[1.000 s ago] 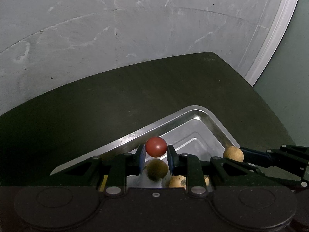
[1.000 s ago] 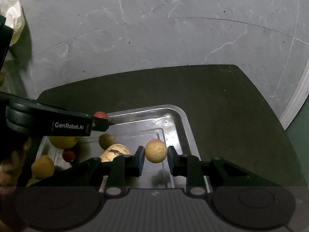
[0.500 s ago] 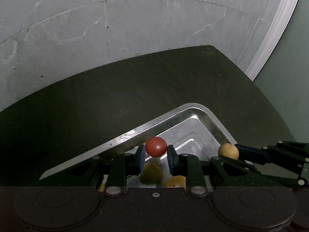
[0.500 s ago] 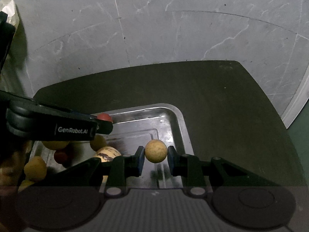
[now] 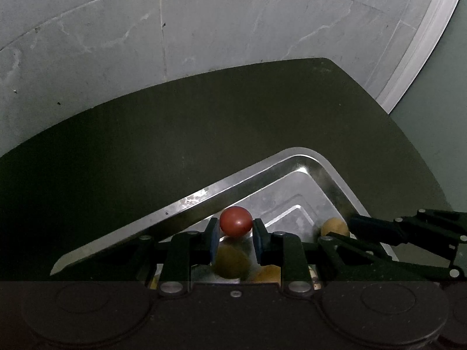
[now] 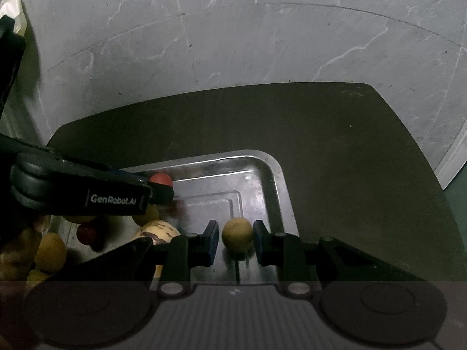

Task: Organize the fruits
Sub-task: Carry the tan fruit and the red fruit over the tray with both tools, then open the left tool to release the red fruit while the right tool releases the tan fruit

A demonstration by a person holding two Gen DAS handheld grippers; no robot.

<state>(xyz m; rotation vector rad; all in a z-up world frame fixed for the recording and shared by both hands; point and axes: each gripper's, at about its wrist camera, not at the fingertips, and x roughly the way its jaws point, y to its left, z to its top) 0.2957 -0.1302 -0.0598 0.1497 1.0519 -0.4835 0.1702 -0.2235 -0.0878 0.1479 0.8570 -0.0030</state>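
**Both grippers over the tray, right one letting go**

We see a dark table (image 6: pixel 335 145) carrying a metal tray (image 6: pixel 277 180). Its far-right corner area is bare; the rest of the fruit is piled at the tray's left end: yellow and tan pieces (image 6: pixel 49 250), a mottled one (image 6: pixel 157 230), a small red one (image 6: pixel 87 233).

Our left gripper (image 5: pixel 235 233) is clamped on a red fruit (image 5: pixel 235 221), pads touching both sides, held above the tray near its long rim. In the right wrist view it comes in from the left over the pile.

Our right gripper (image 6: pixel 235 239) straddles a tan round fruit (image 6: pixel 237 234). There's a gap on each side, so the jaws look released, and the fruit appears to rest on the tray floor with its shadow right under it. It's round, so there's no long axis to line up.

Key relation: the tan fruit sits dead centre between the right fingers, just inside the tray's right wall. Our judgement is that a straight pull up and back clears it. The red fruit is the left gripper's to place, and the open floor lies ahead and right of it.
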